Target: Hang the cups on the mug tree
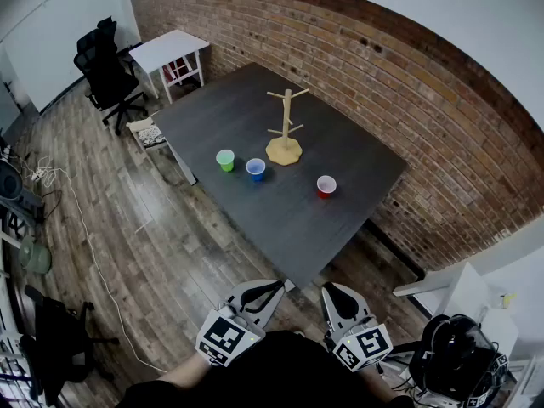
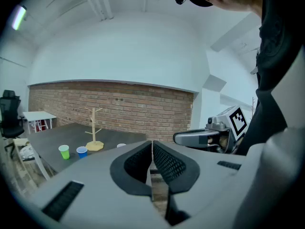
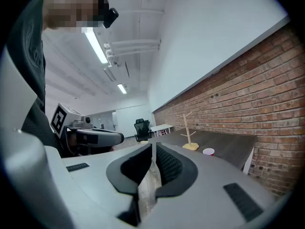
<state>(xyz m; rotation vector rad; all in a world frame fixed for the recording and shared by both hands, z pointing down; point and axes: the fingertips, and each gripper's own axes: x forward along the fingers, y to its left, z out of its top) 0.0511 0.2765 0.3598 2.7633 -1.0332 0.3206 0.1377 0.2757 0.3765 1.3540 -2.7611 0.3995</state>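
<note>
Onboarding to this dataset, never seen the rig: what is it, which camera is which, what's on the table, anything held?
No robot: a person carries the left hand-held gripper and right hand-held gripper, seen at the bottom of the head view, which is shot downward from a camera on the person's head. The other two pictures come from cameras riding on each one, looking along its jaws. Both pairs of jaws are shut with nothing between them, so nothing is held. Ahead, the dark grey rectangular table carries a pale wooden mug tree with bare pegs. Beside it stand a green plastic cup, a blue plastic cup and a red plastic cup, all upright.
</note>
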